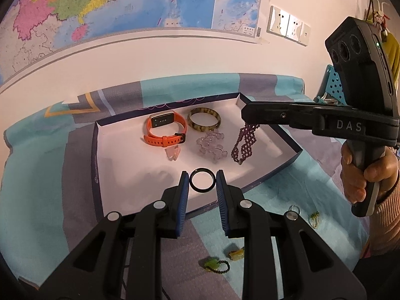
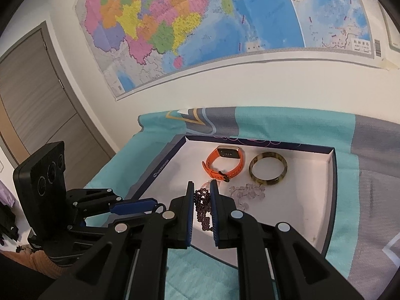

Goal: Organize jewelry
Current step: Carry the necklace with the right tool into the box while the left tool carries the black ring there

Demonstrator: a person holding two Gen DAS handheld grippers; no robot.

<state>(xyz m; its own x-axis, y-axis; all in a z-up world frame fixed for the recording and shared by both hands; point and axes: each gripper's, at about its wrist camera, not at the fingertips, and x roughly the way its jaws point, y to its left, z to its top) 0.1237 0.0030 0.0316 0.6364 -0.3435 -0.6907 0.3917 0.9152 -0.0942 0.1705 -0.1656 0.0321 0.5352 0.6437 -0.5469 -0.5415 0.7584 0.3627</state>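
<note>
Nearest the left wrist camera, on the striped teal and grey cloth (image 1: 45, 165), lie loose pieces: a green charm on a dark bead loop (image 1: 215, 266), a small yellow piece (image 1: 236, 253), and off to the right a silver ring (image 1: 293, 210) and a thin gold-green ring (image 1: 314, 218). Just beyond them the left gripper (image 1: 202, 182) is clamped on a black ring (image 1: 202, 181), its blue pads pressing the ring from both sides over the near edge of the shallow white box (image 1: 100, 175).

The right gripper (image 2: 202, 197) — seen from its own camera — has its pads closed on a purple beaded bracelet (image 2: 203, 206), which hangs down between them above the box floor; in the left view the same bracelet (image 1: 243, 141) dangles from the fingers with its lower end down by the box floor, though contact cannot be judged. A hand (image 1: 365, 172) with a knitted cuff grips that tool's handle at the right.

Farther in the box lie a small clear piece (image 1: 172, 153) and a clear bead bracelet (image 1: 211, 145), side by side. Behind them stand an orange watch (image 1: 166, 130) and a mottled brown bangle (image 1: 204, 120), close together near the far wall of the box

Beyond the cloth, a coloured map (image 2: 200, 25) hangs on the pale wall
</note>
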